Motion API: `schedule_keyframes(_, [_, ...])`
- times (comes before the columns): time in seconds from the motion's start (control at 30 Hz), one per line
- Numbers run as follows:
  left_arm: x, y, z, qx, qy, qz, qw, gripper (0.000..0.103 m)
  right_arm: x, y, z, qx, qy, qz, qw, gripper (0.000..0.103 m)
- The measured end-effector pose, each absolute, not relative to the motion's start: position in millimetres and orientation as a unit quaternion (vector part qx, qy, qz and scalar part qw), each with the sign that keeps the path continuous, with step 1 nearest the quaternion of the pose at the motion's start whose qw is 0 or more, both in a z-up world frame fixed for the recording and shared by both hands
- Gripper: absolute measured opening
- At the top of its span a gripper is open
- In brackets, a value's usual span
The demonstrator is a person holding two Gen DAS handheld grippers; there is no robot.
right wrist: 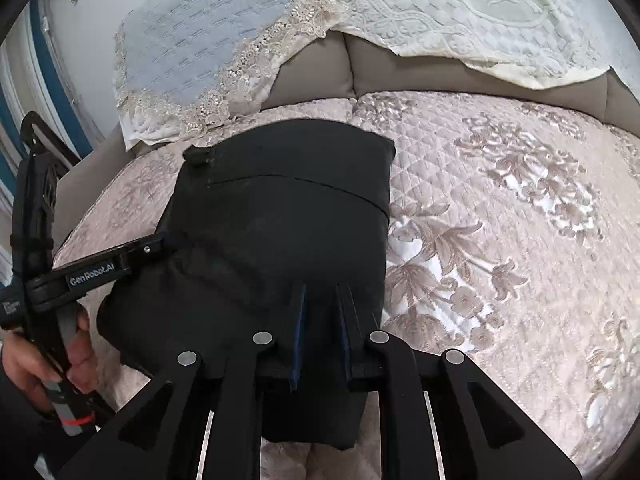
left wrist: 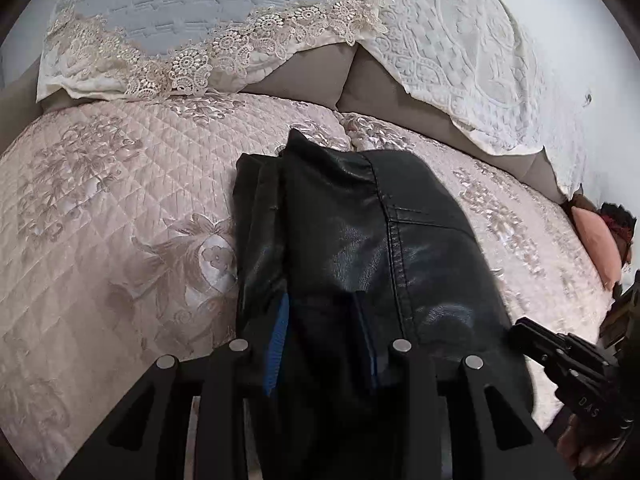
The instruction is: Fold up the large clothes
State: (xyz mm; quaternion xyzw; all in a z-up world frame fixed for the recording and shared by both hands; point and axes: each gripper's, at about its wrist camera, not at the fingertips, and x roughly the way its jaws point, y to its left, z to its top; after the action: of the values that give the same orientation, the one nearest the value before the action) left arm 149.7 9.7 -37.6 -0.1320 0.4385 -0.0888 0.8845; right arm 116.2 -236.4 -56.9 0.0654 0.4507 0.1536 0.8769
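Note:
A black leather jacket lies folded into a compact bundle on the pink quilted bedspread. It also shows in the right wrist view. My left gripper has its blue-padded fingers apart, reaching over the near end of the jacket, with leather between them. My right gripper has its fingers a little apart over the jacket's near right part; whether they pinch the leather is unclear. The left gripper also shows in the right wrist view, touching the jacket's left side.
Two lace-trimmed pillows lean on the grey headboard behind the jacket. A pink cushion lies at the bed's right edge. The bedspread stretches right of the jacket.

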Motion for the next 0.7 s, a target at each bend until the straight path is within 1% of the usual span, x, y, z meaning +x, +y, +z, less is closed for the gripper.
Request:
schedule_keyframes(0.03, [148, 14, -34, -0.144, 0.441, -0.091, 0.881, 0.035, 115, -237, -54, 0.064, 0.447, 0.155, 0.878, 0.022])
schedule_keyframes(0.07, [145, 16, -33, -0.151, 0.442, -0.091, 0.88, 0.035, 113, -239, -52, 0.064, 0.445, 0.156, 0.879, 0.037])
schedule_keyframes(0.1, [141, 18, -31, -0.154, 0.442, -0.092, 0.879, 0.035, 111, -241, -50, 0.068, 0.443, 0.157, 0.88, 0.047])
schedule_keyframes(0.13, [137, 19, -28, -0.157, 0.441, -0.093, 0.879, 0.036, 109, -243, -49, 0.073, 0.441, 0.16, 0.88, 0.047])
schedule_keyframes(0.2, [131, 18, -24, -0.157, 0.44, -0.095, 0.879, 0.043, 105, -246, -45, 0.081, 0.438, 0.166, 0.88, 0.047])
schedule_keyframes(0.27, [128, 14, -21, -0.15, 0.44, -0.096, 0.88, 0.047, 103, -244, -42, 0.079, 0.434, 0.17, 0.881, 0.047])
schedule_keyframes(0.43, [130, 11, -23, -0.14, 0.447, -0.083, 0.88, 0.05, 107, -242, -41, 0.079, 0.434, 0.177, 0.88, 0.047])
schedule_keyframes(0.47, [130, 11, -24, -0.141, 0.447, -0.084, 0.88, 0.051, 108, -242, -42, 0.079, 0.435, 0.176, 0.88, 0.048])
schedule_keyframes(0.57, [133, 14, -25, -0.14, 0.447, -0.079, 0.88, 0.056, 117, -247, -48, 0.093, 0.443, 0.183, 0.873, 0.055])
schedule_keyframes(0.7, [145, 22, -31, -0.155, 0.455, -0.076, 0.874, 0.061, 132, -258, -59, 0.129, 0.455, 0.187, 0.861, 0.056])
